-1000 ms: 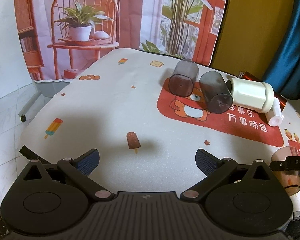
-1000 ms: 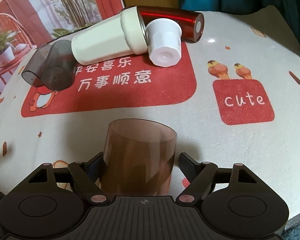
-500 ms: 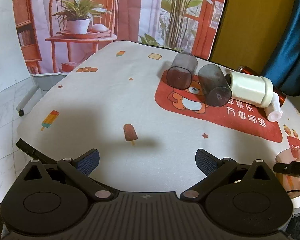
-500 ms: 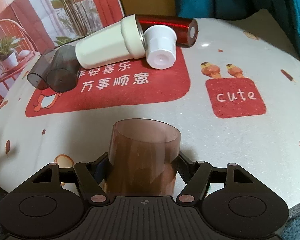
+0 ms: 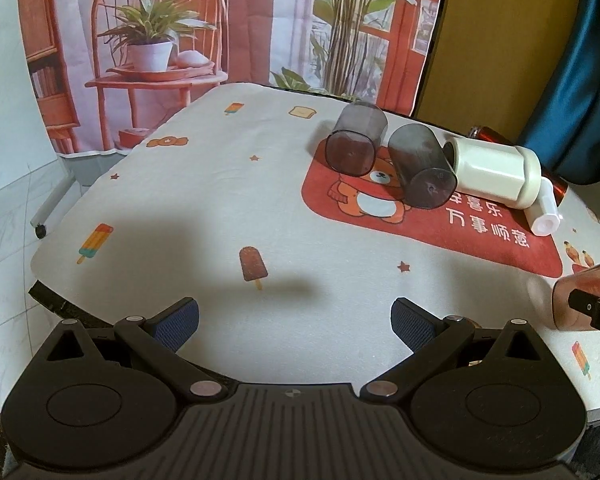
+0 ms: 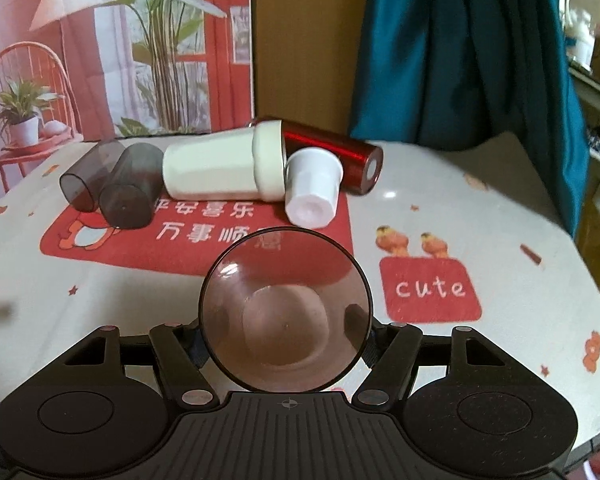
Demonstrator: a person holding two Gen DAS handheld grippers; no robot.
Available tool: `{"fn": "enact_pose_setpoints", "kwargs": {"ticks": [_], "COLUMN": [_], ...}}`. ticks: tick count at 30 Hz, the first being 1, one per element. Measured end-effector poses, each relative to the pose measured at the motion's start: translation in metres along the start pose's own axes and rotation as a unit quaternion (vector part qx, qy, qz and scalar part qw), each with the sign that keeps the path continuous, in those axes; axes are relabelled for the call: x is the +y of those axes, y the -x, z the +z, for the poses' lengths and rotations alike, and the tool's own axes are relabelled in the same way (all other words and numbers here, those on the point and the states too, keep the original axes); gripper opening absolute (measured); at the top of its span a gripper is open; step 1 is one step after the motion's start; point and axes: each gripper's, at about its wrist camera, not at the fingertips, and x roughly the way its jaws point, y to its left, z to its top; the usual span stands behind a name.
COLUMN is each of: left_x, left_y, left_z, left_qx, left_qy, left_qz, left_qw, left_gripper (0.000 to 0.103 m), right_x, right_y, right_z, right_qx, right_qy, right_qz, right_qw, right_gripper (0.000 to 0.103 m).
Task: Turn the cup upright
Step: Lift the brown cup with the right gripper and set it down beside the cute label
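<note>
A person's right gripper [image 6: 286,344] holds a translucent brown plastic cup [image 6: 285,312], its jaws pressed against the cup's two sides. The cup is lifted clear of the surface [image 6: 520,340], which is covered by a white cloth printed with cartoons. The cup lies tipped on its side, its open mouth facing back toward the gripper's camera, so its base shows through the round rim. In the left view it appears at the far right edge, tilted in the air.

The left gripper [image 5: 294,316] hovers over the near left part of the surface with its jaws wide apart, holding nothing.

The flip looks to be midway. The next move probably calls for rolling the wrist until the mouth faces up, then lowering the base flat before letting go.

Farther back, well apart from the held cup, lies a touching cluster: two smoky grey tumblers [image 6: 114,180] on their sides, a cream plastic jar [image 6: 224,166], a small white cup [image 6: 312,190] and a shiny red cylinder [image 6: 336,156]. Bare cloth below and to the right of the cup gives room to set it down; the surface's near edge lies close under both grippers.
</note>
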Motion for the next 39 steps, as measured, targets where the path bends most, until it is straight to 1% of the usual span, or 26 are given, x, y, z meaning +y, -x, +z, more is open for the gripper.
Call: {"fn": "enact_pose_setpoints", "kwargs": {"ticks": [10,14,18,24,30,36,39], "left_x": [-0.001,-0.002,-0.002,-0.004,-0.006,-0.009,-0.009], "left_y": [-0.002,-0.003,-0.002,-0.004,-0.008,-0.015,-0.014], "left_z": [0.0,-0.001,-0.001,-0.002,-0.002,-0.003,-0.003], "left_qx": [0.006,0.008,0.008,0.014,0.02,0.035,0.033], "left_qy": [-0.006,-0.009,-0.011,-0.014,-0.02,-0.026,-0.028], "left_qz": [-0.006,-0.006,-0.003,0.002,0.008,0.006,0.004], "left_qw": [0.9999,0.9999,0.9999,0.9998,0.9996,0.999,0.9991], "left_gripper": [0.103,0.103,0.103,0.103,0.103,0.103,0.103], "right_x": [-0.003,-0.003,-0.001,0.004,-0.003,-0.005,-0.006], "right_y": [-0.008,-0.005,-0.012,-0.03,-0.045,-0.049,-0.05], "right_z": [-0.005,-0.001,0.006,0.01,0.021,0.012,0.005], "right_qx": [-0.007,-0.027,-0.043,-0.04,-0.046,-0.035,-0.025], "right_qy": [-0.008,-0.009,-0.001,0.011,-0.008,-0.012,-0.017], "right_qz": [-0.01,-0.012,-0.019,-0.023,-0.033,-0.034,-0.032], "right_qw": [1.0,1.0,0.999,0.999,0.998,0.999,0.999], "right_gripper": [0.064,0.064,0.064,0.064,0.064,0.064,0.065]}}
